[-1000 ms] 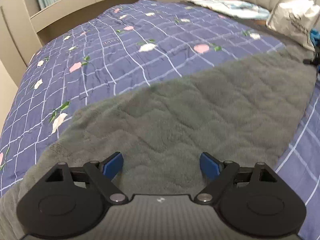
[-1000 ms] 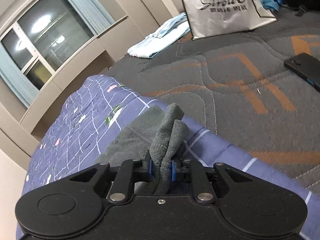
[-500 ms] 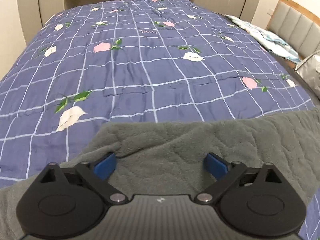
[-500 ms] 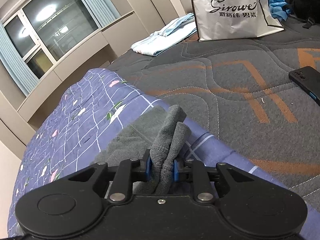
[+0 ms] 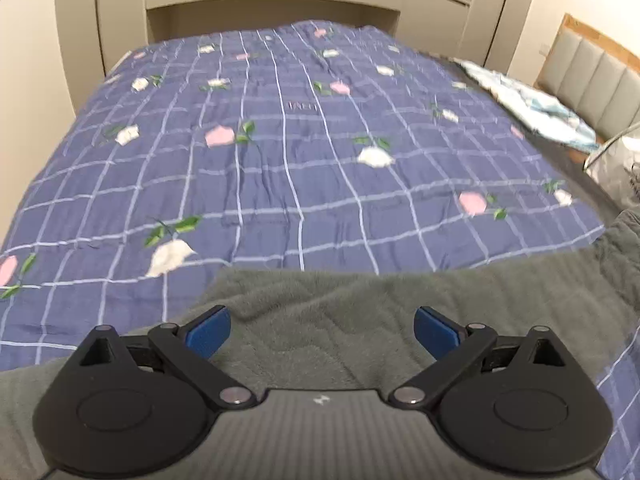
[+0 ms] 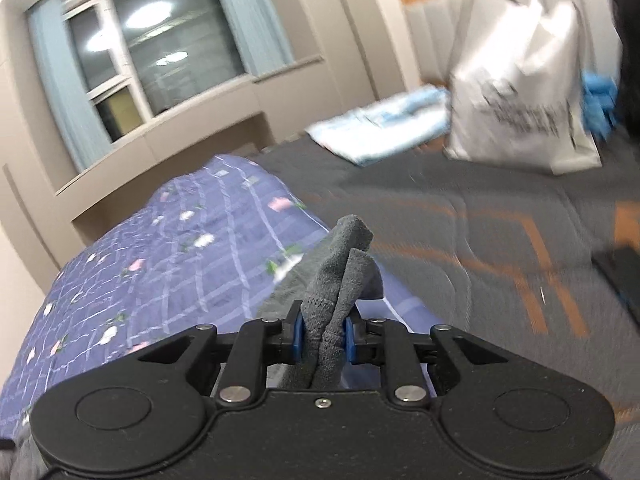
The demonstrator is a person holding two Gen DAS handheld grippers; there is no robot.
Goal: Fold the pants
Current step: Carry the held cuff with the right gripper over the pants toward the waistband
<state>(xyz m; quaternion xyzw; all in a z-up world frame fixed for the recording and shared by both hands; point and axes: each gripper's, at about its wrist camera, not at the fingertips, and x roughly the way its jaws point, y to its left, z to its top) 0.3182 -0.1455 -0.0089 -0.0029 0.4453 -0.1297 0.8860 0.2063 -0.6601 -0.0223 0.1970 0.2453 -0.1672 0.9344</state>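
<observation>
Grey fleece pants (image 5: 340, 316) lie across the near edge of a bed with a blue checked floral quilt (image 5: 288, 168). My left gripper (image 5: 322, 330) is open, its blue pads wide apart just above the pants' near part, holding nothing. My right gripper (image 6: 322, 334) is shut on a bunched fold of the grey pants (image 6: 340, 272), lifted above the quilt (image 6: 180, 252); the cloth sticks up past the pads. The pants' far right end (image 5: 624, 236) rises at the frame edge in the left wrist view.
A white shopping bag (image 6: 524, 96) stands on a dark grey and orange mattress cover (image 6: 480, 220), with folded light blue cloth (image 6: 384, 124) beside it. A dark phone (image 6: 620, 280) lies at right. A padded headboard (image 5: 596, 76), a window (image 6: 160, 52) and beige wall panels surround the bed.
The left gripper has swung left and tilted up, so more quilt and less of the pants shows. The right gripper has lifted its held fold and tilted up; its view is motion-blurred.
</observation>
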